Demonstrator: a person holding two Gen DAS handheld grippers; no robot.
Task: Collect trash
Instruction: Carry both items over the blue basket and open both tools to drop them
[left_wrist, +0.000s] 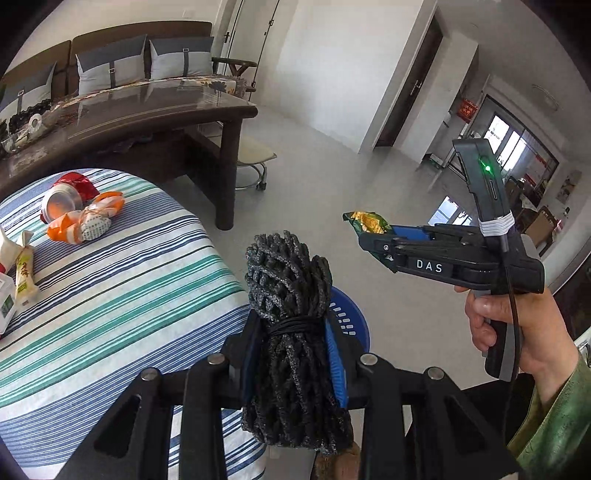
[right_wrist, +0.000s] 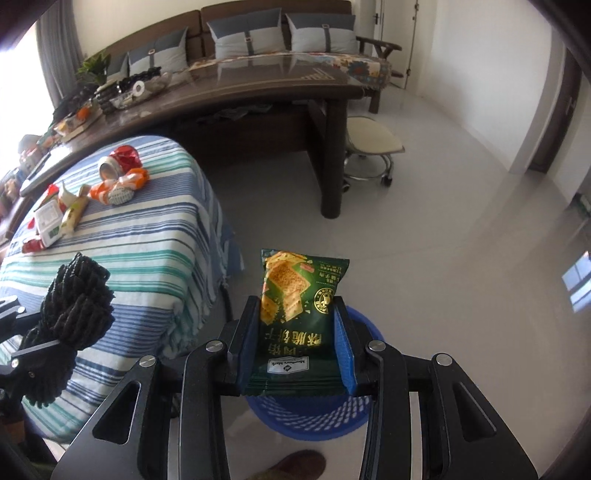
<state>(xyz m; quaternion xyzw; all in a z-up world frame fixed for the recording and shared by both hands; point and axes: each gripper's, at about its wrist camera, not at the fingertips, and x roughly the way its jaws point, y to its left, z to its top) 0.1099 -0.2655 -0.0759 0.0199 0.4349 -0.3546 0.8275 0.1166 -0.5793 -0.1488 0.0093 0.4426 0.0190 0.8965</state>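
A: Holding what? The left gripper (left_wrist: 295, 347) clamps a black foam net (left_wrist: 291, 317); the right gripper (right_wrist: 297, 347) pinches a green cracker packet (right_wrist: 299, 310), both above the blue basket (right_wrist: 317, 417).

B: Risk: releasing off-centre could drop the packet onto the floor (right_wrist: 443, 258).

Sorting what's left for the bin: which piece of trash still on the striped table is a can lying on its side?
The red can at the far end of the striped table, tipped with its open end showing. The orange wrapper beside it and the other pieces are soft packaging.
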